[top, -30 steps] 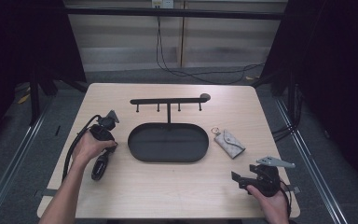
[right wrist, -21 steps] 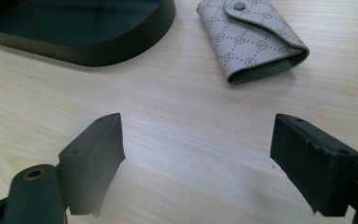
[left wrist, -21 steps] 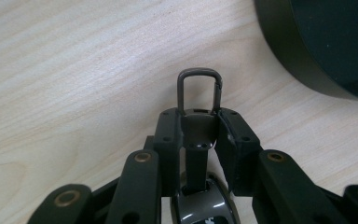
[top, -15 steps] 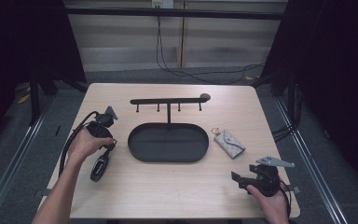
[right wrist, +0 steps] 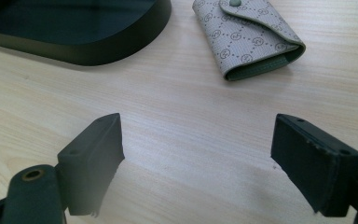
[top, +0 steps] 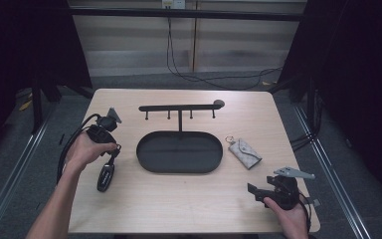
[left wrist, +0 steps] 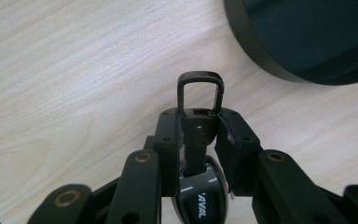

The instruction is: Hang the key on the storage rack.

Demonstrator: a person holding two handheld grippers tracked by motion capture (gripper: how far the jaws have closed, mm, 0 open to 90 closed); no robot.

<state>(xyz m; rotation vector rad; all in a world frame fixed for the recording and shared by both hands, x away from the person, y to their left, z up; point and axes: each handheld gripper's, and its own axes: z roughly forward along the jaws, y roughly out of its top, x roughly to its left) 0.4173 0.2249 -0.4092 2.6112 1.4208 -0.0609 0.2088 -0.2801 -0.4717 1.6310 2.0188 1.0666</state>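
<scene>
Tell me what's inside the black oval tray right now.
The black oval tray looks bare inside in the high view: only its dark floor and the hook stand's post at the back rim. The near wall's inner foot lies in shadow.

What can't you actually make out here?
- Car key, left gripper view: lettering cut off by the bottom edge and the jaws.
- Stand's hooks, high view: too small to tell their shape.
- Key pouch, right gripper view: far end cut by the top edge.

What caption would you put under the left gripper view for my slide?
Left gripper shut on a black car key fob by its loop end, over the wooden table beside the black tray.
</scene>
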